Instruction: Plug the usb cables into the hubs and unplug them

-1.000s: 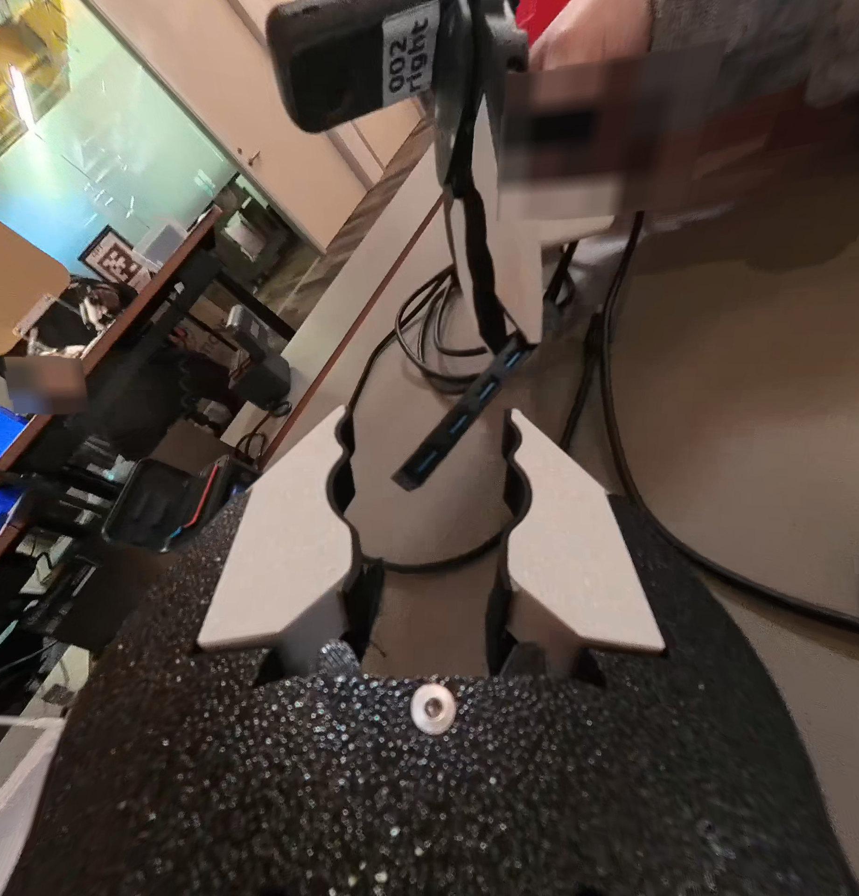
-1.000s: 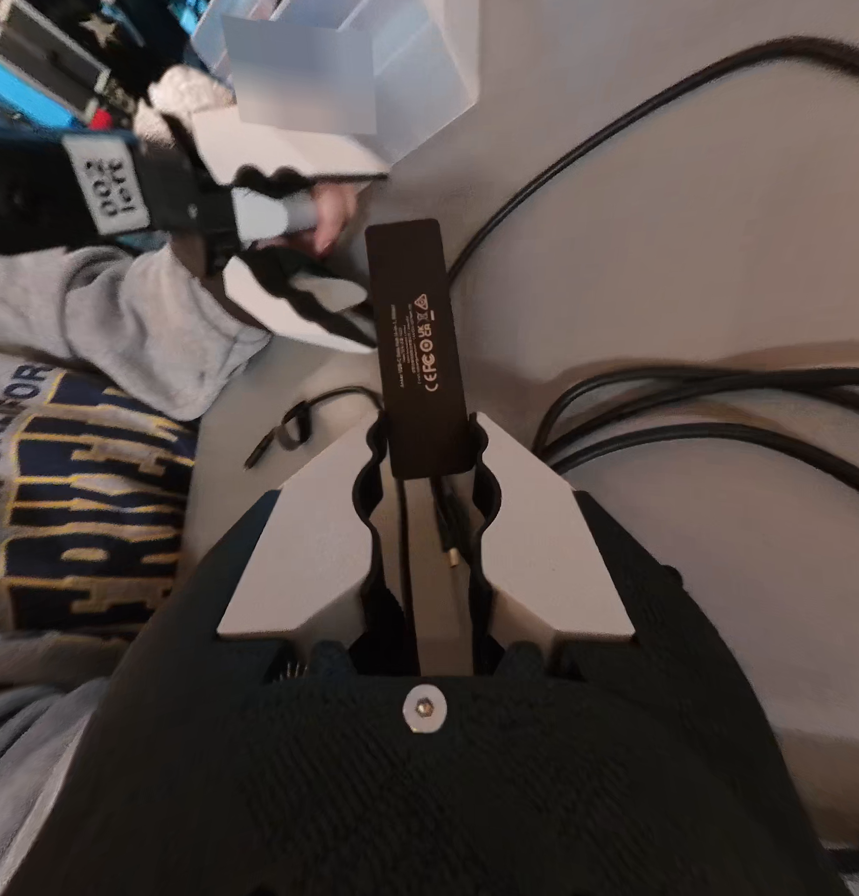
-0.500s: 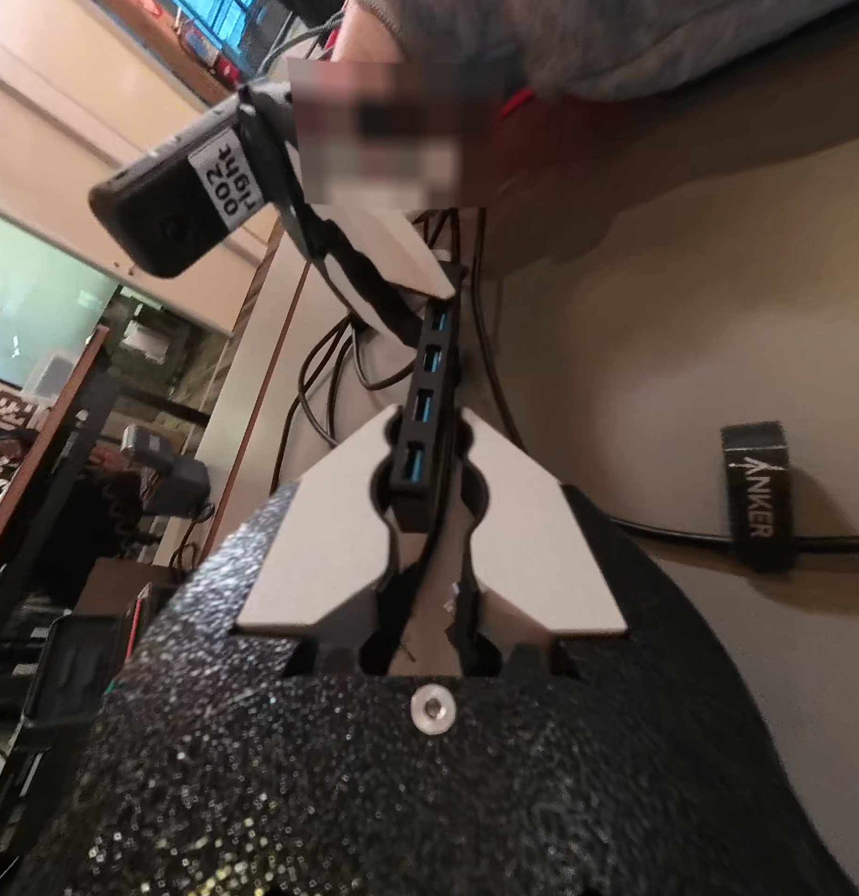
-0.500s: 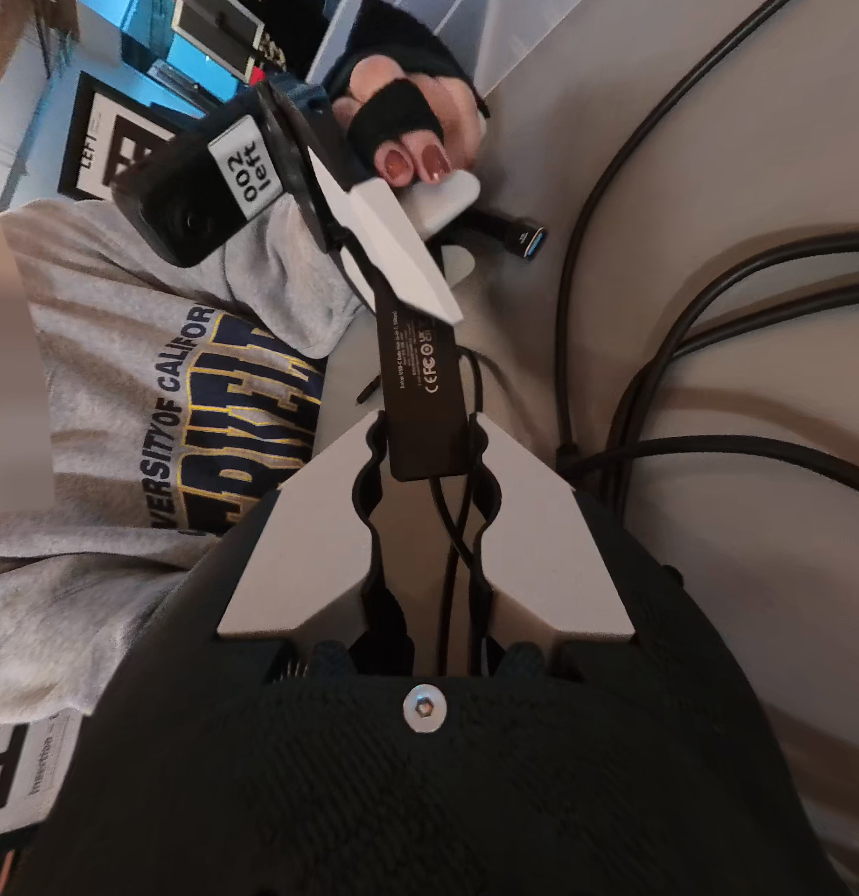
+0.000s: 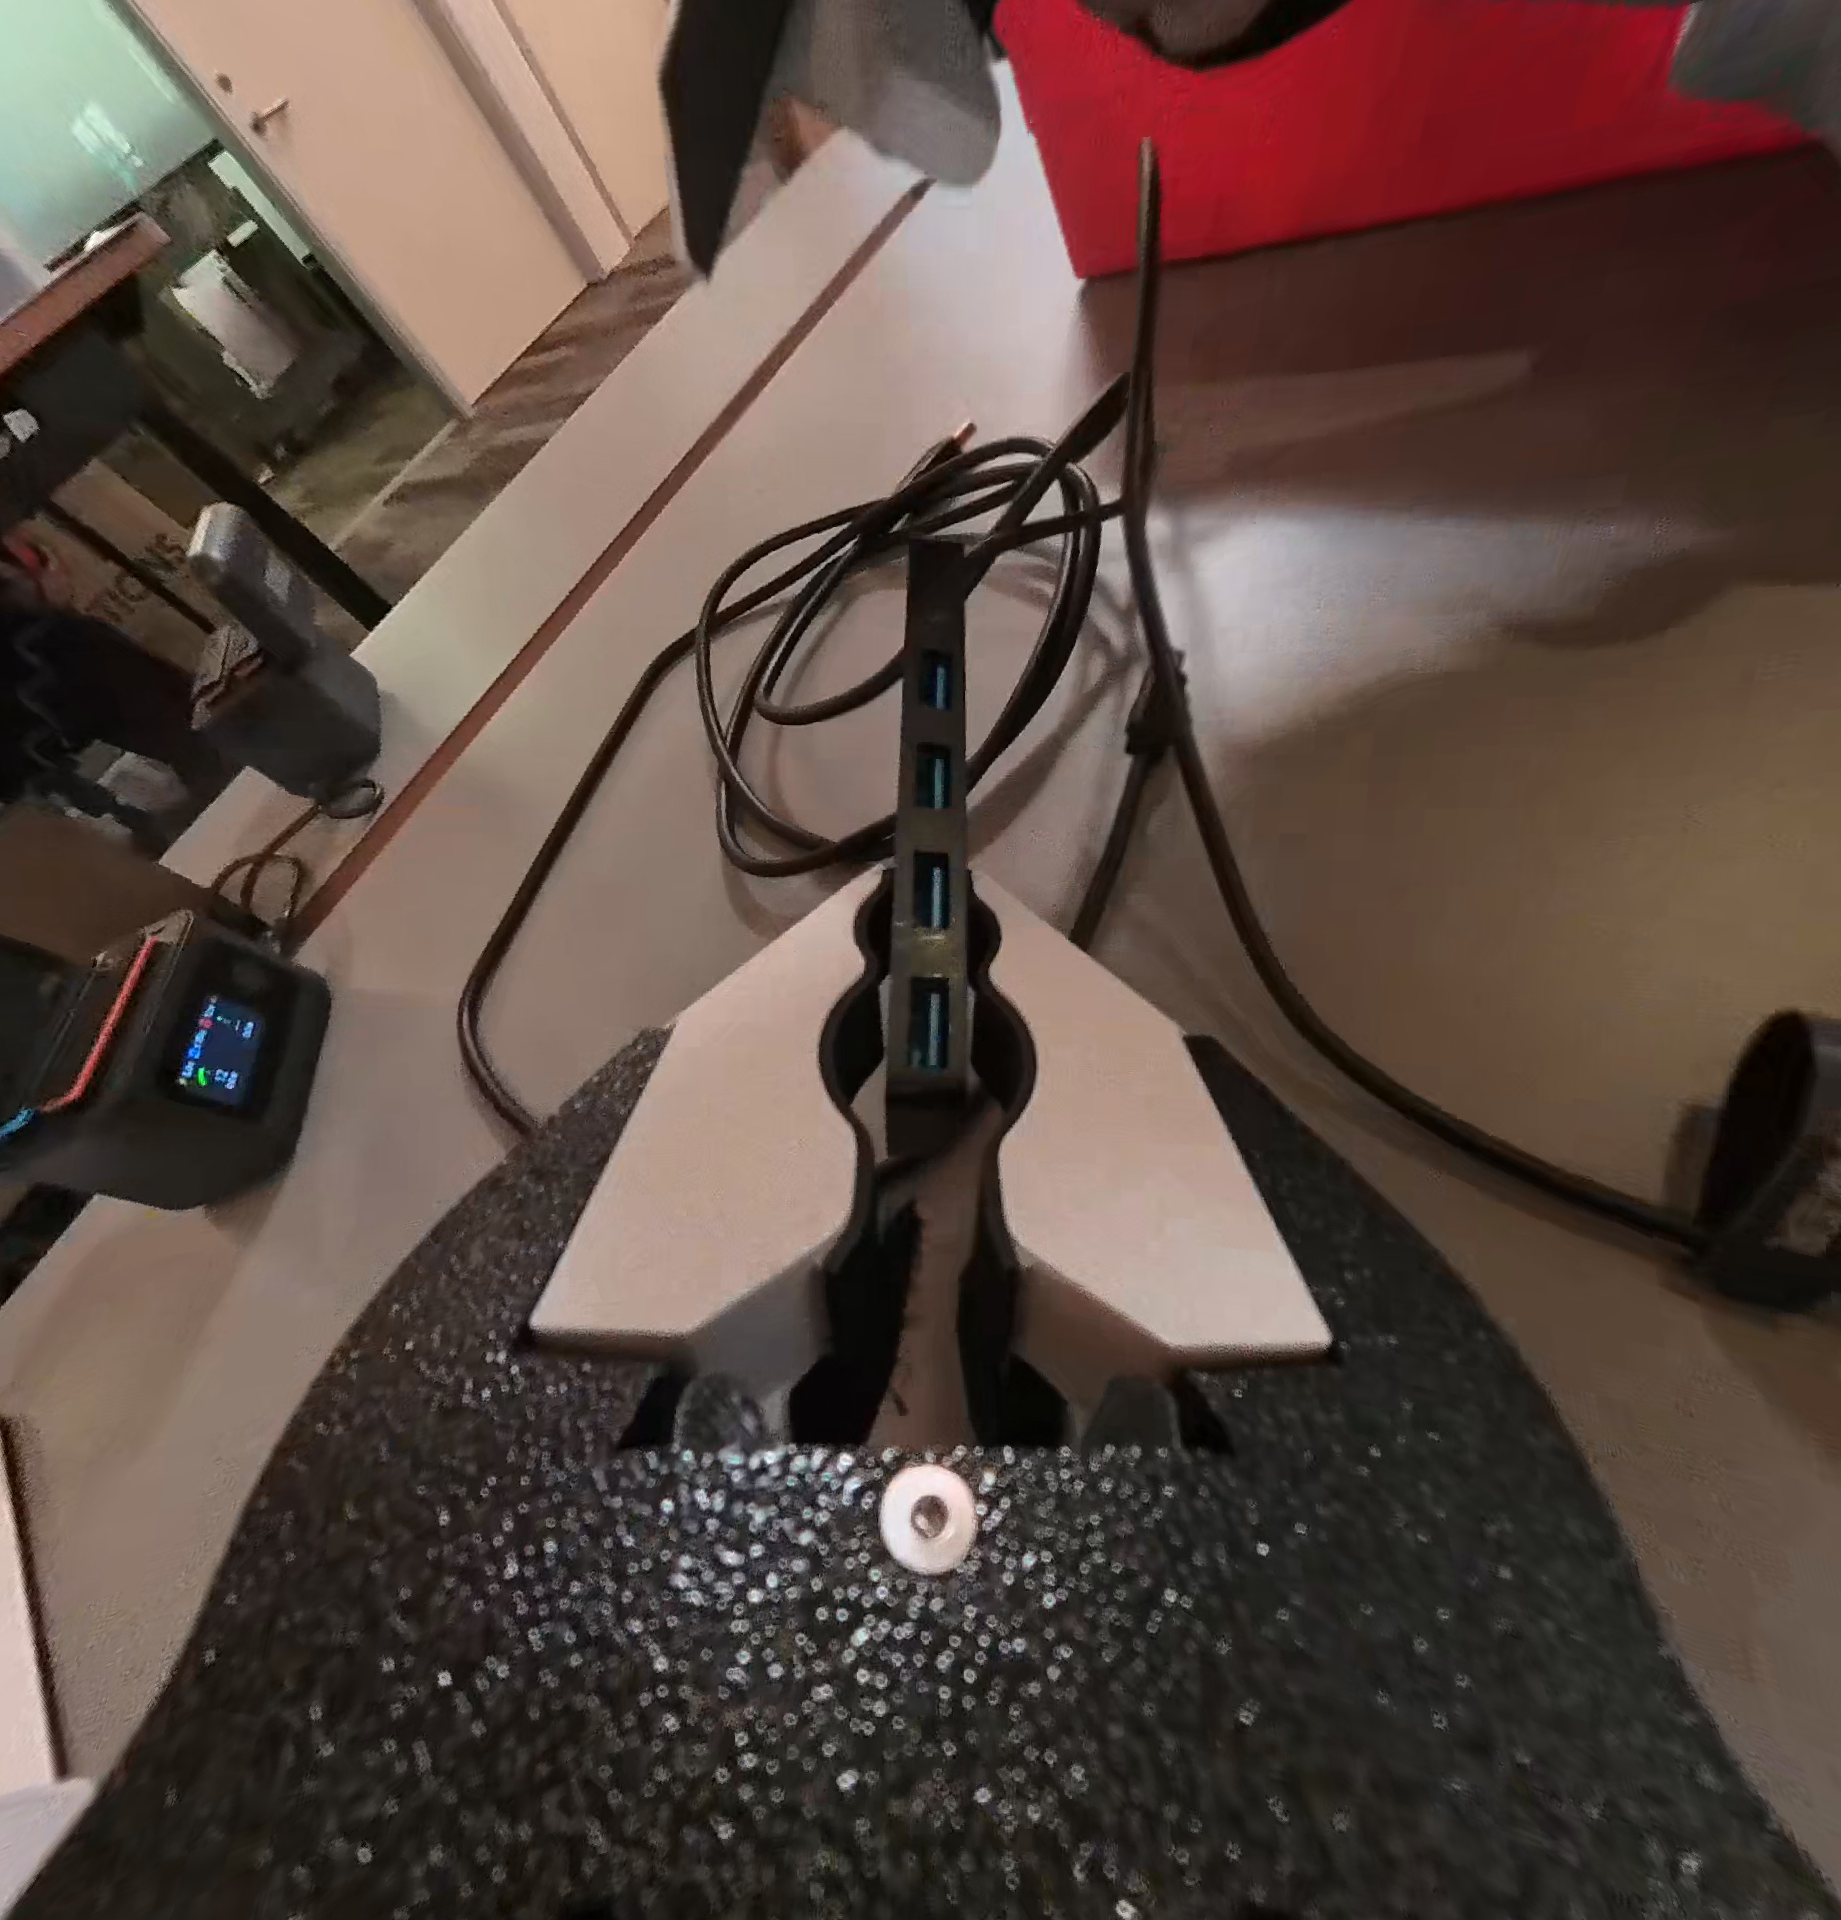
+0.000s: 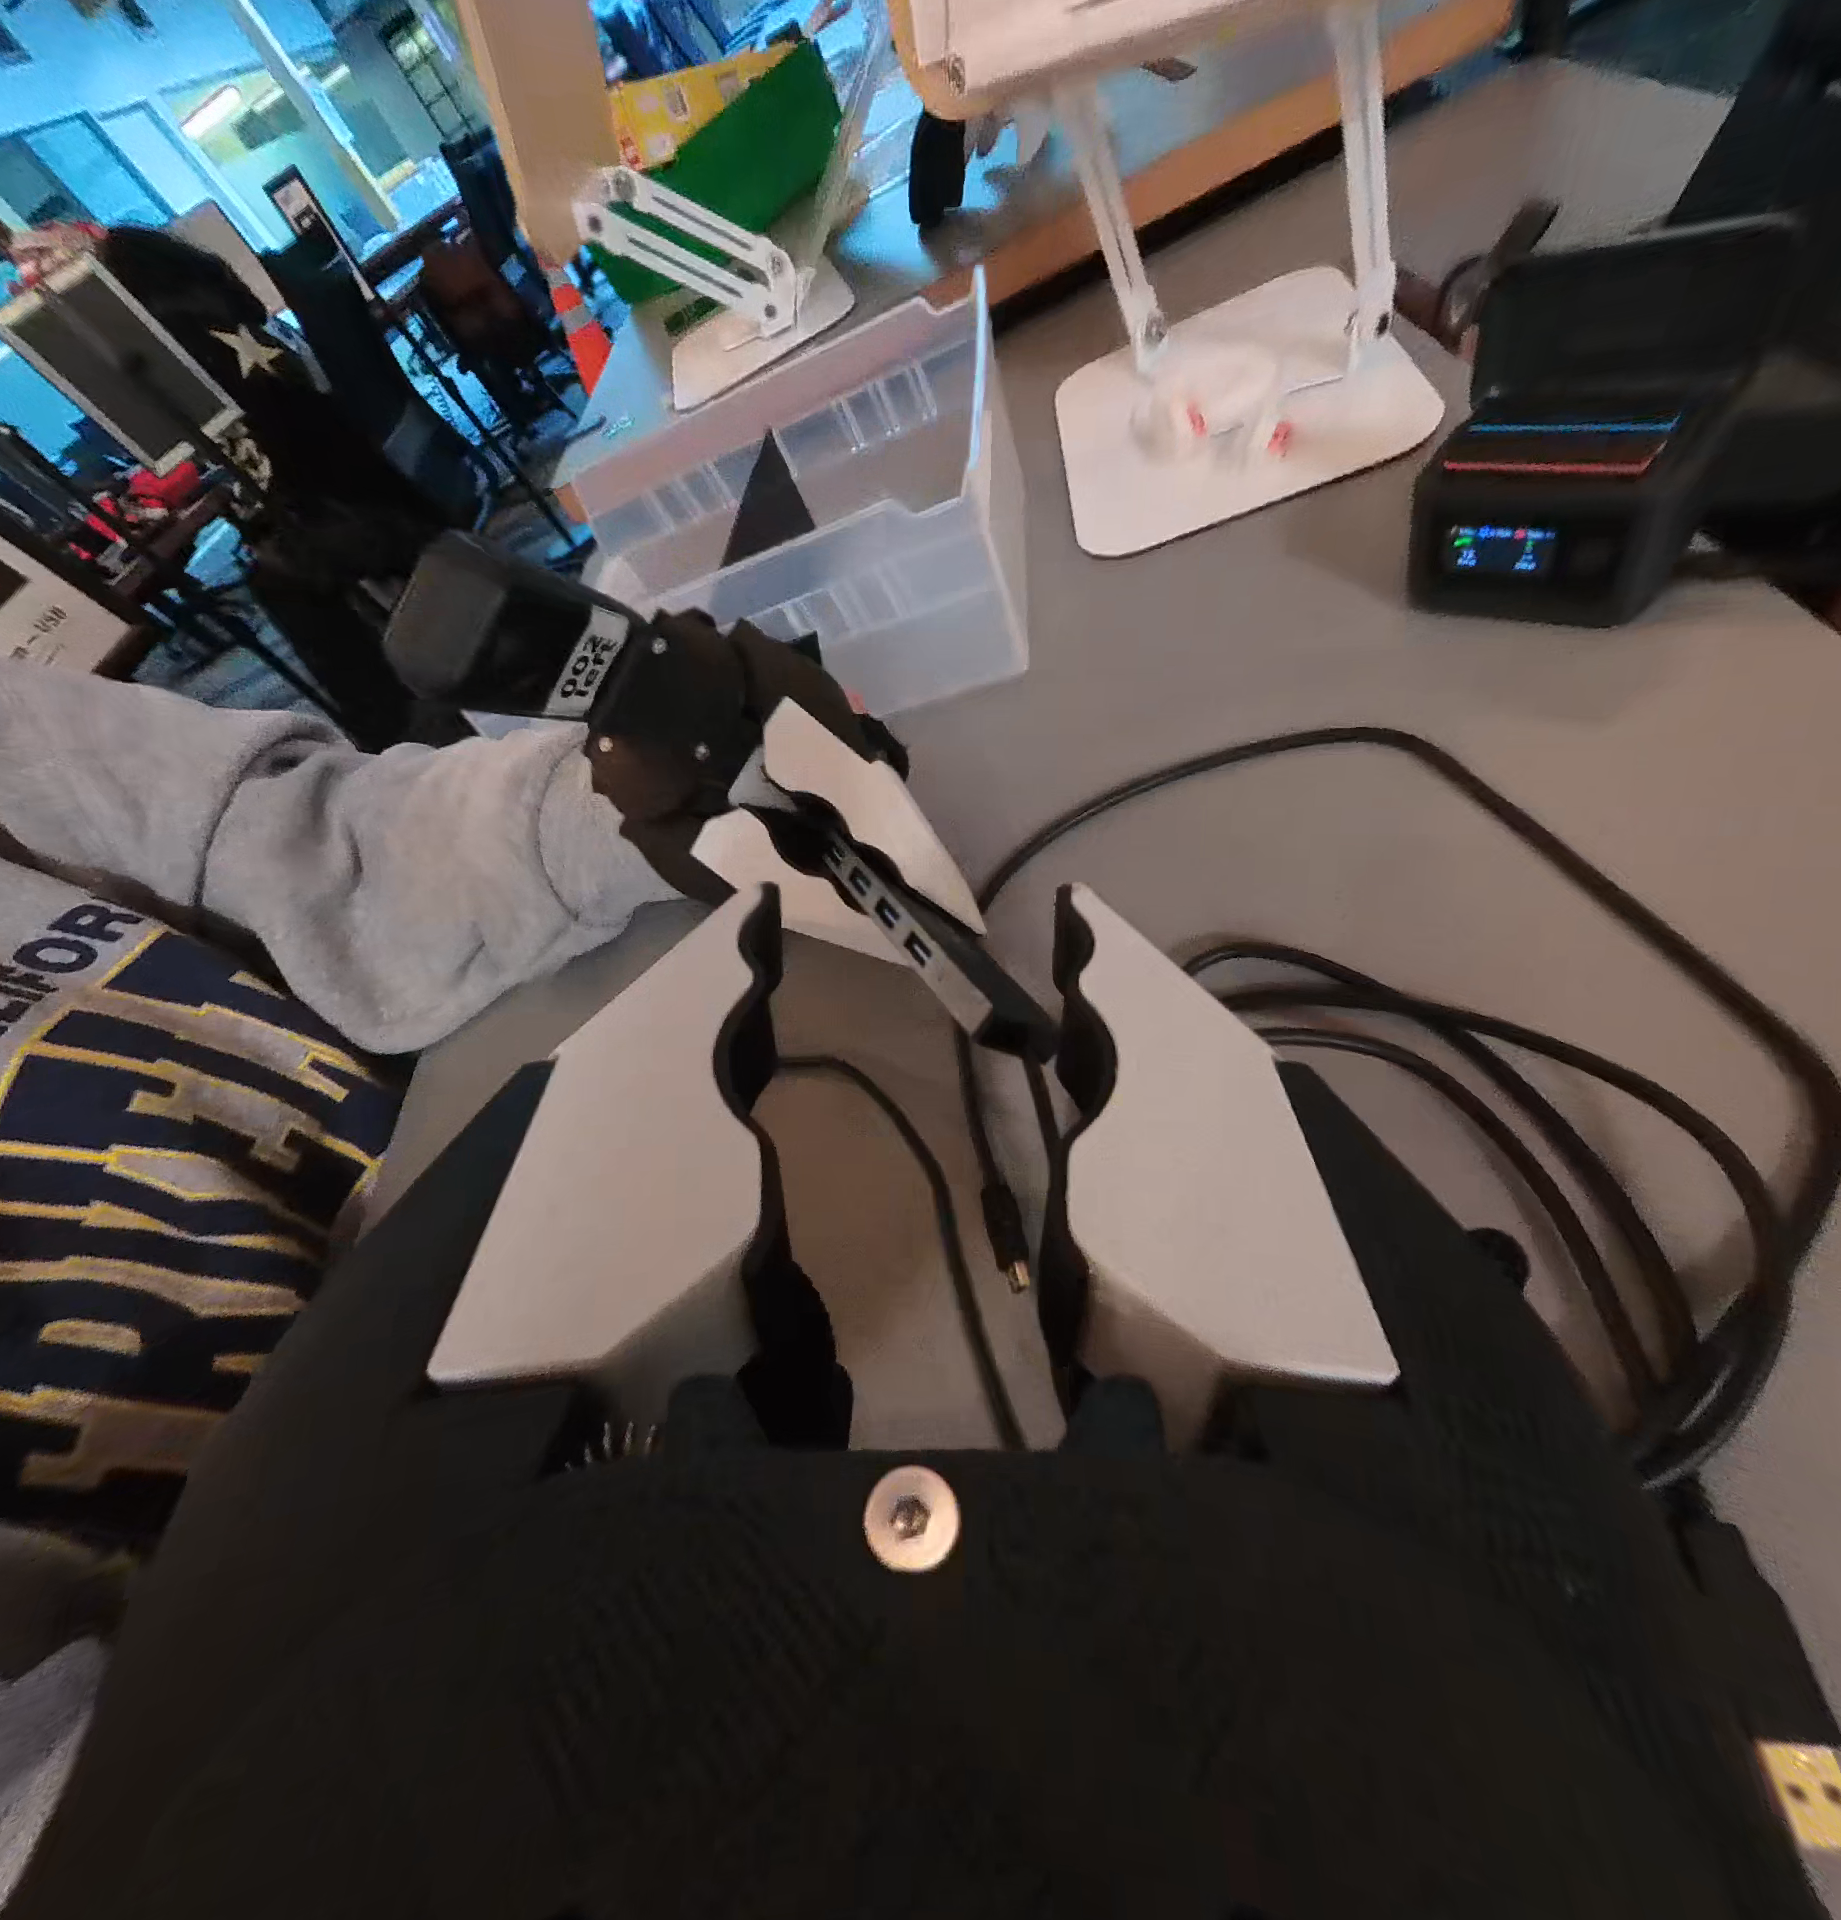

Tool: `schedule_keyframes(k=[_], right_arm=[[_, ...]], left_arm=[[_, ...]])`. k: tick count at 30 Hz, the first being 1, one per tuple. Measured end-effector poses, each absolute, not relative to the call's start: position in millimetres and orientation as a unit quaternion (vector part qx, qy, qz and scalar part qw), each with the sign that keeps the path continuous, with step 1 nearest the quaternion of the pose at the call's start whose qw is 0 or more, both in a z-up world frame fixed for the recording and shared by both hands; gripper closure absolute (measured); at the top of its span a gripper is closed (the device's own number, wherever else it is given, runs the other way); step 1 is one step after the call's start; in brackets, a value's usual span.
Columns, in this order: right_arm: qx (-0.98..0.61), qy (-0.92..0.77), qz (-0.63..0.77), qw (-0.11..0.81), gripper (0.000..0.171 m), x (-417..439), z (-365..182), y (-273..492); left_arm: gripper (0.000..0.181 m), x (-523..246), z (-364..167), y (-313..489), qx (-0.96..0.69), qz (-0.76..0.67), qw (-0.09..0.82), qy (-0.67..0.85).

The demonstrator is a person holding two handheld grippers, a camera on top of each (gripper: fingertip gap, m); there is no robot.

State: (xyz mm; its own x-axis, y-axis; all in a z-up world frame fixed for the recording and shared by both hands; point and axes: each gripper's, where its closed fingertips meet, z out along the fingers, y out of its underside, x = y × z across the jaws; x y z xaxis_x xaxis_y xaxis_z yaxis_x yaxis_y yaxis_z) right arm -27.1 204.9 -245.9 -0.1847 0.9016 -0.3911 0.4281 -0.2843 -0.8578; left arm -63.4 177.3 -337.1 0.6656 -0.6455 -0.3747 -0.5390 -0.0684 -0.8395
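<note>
Two grippers shared the black USB hub (image 5: 935, 831) half a second ago; now only the left gripper (image 5: 928, 940) pinches it at its near end, four blue ports facing up, raised over the coiled black cables (image 5: 864, 665) on the table (image 5: 1518, 831). The right gripper (image 6: 916, 940) has let go, its fingers spread with the hub's far end just beyond them.

hub (image 5: 932, 831) sits clamped in the left gripper (image 5: 928, 997), cables (image 5: 874, 665) coiled on the table (image 5: 1518, 727) just behind it, right gripper (image 6: 916, 997) nearby.
</note>
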Motion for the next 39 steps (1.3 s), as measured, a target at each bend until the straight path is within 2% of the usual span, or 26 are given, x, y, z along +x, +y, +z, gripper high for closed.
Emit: schedule_keyframes(k=[4,9,14,17,19,22,26,32,36,39], right_arm=[[-0.611,-0.587,0.478,0.232,0.120,-27.9,-242.4,190.3],[-0.664,-0.597,0.321,0.317,0.124,-13.5,-244.0,211.5],[-0.686,-0.513,0.348,0.381,0.141,5.7,-222.8,241.1],[-0.714,-0.455,0.363,0.389,0.141,18.7,-226.0,262.0],[-0.755,-0.414,0.323,0.393,0.140,32.3,-240.1,284.2],[-0.813,-0.359,0.275,0.367,0.140,50.4,-270.6,308.6],[-0.836,-0.370,0.202,0.350,0.141,60.5,-306.4,325.9],[-0.800,-0.509,-0.009,0.317,0.140,73.3,-340.6,335.4],[-0.740,-0.622,-0.049,0.252,0.138,60.0,-346.0,330.8],[-0.733,-0.657,-0.032,0.171,0.138,49.4,-348.6,332.9]], left_arm=[[0.173,-62.8,-336.1,176.5,-0.724,-0.042,0.554,0.409],[0.173,-61.4,-335.3,175.3,-0.724,-0.048,0.554,0.409],[0.172,-60.1,-337.0,173.6,-0.724,-0.059,0.549,0.413],[0.172,-61.2,-337.5,173.4,-0.728,-0.066,0.546,0.410],[0.173,-59.7,-338.3,170.7,-0.724,-0.070,0.543,0.420],[0.172,-46.2,-343.1,157.6,-0.697,-0.086,0.531,0.474],[0.173,-34.9,-352.9,149.7,-0.683,-0.077,0.511,0.516],[0.173,-34.2,-356.5,149.5,-0.687,-0.079,0.503,0.519],[0.172,-34.7,-358.2,150.5,-0.690,-0.081,0.499,0.517],[0.173,-35.0,-359.3,150.0,-0.691,-0.079,0.496,0.520]])
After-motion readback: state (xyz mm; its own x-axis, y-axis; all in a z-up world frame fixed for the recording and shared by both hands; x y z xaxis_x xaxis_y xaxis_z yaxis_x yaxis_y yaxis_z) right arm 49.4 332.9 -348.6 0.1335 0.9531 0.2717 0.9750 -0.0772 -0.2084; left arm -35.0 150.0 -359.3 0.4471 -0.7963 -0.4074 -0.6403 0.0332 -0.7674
